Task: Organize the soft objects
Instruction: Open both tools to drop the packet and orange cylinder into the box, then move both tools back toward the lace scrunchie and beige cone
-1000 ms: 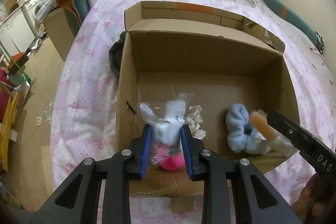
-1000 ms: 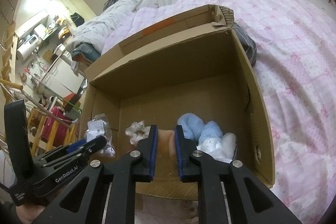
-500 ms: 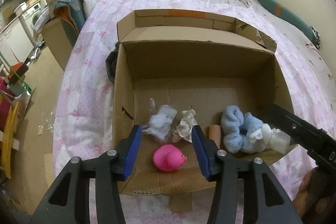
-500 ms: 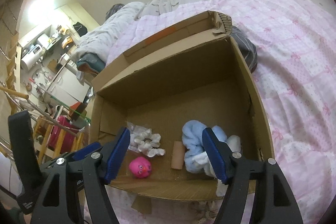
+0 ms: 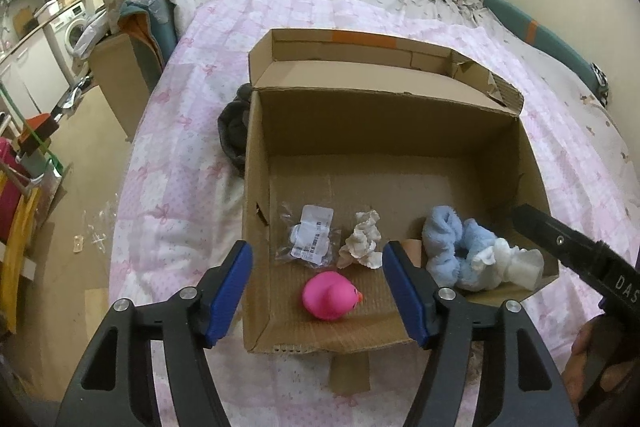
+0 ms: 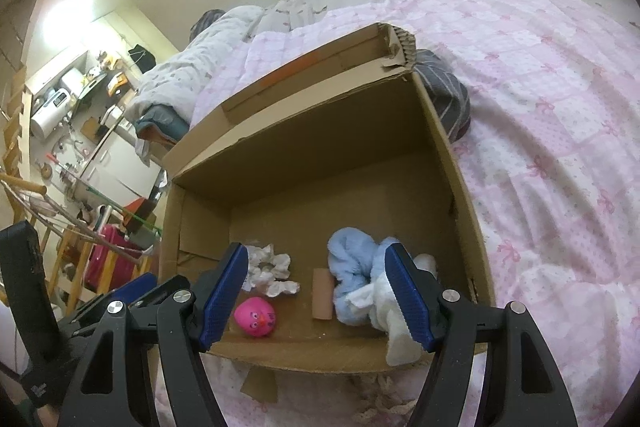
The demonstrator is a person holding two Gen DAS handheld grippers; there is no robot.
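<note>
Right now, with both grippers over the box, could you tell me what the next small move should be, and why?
Probably lift both clear of the cardboard box. The left gripper, opening, has only the pink duck lying below it; the right gripper is open and holds nothing.

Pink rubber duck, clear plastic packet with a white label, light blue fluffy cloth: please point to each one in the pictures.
Pink rubber duck (image 5: 327, 295), left wrist view, on its round body.
Clear plastic packet with a white label (image 5: 311, 235), left wrist view, on the label.
Light blue fluffy cloth (image 6: 352, 267), right wrist view, on its upper fold.
</note>
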